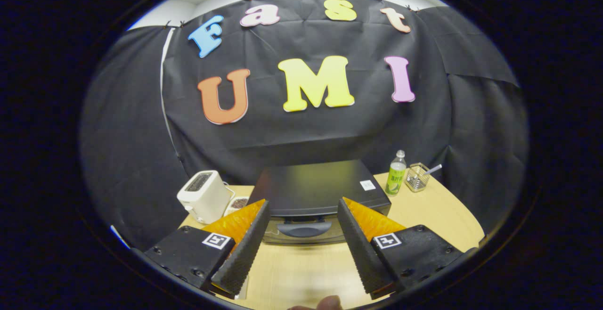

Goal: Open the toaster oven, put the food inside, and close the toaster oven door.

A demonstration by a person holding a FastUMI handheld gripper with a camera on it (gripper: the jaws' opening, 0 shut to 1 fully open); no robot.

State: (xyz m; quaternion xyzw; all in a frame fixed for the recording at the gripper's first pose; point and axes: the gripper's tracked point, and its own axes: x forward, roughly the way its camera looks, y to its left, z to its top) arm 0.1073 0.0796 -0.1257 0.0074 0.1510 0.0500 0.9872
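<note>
the oven (316, 192) sits on the bench (301, 267) just beyond the tongs (301, 241), black, seen from above and in front, its flat top wide and its door shut with the dark handle (304, 228) across the upper edge of the glass. a small white sticker (368, 185) lies on the right of its top. the tongs hang above the bench with both ridged fingers (245, 248) spread wide and nothing between them; released, touching neither oven nor bench, the handle showing in the gap ahead of the tips. orange panels and black plates with square markers sit behind each finger.

left of the oven, just beside it, stands a white toaster (203, 196), and between the two a small dish (239, 203) with something dark in it; what it is cannot be told. right of the oven, near its back corner, stands a green-labelled bottle (396, 173) with a clear cap, and just beside that a wire basket (417, 177) with a pale stick-like thing leaning out. a fingertip (327, 303) shows at the near edge of the bench, below the tongs.
</note>
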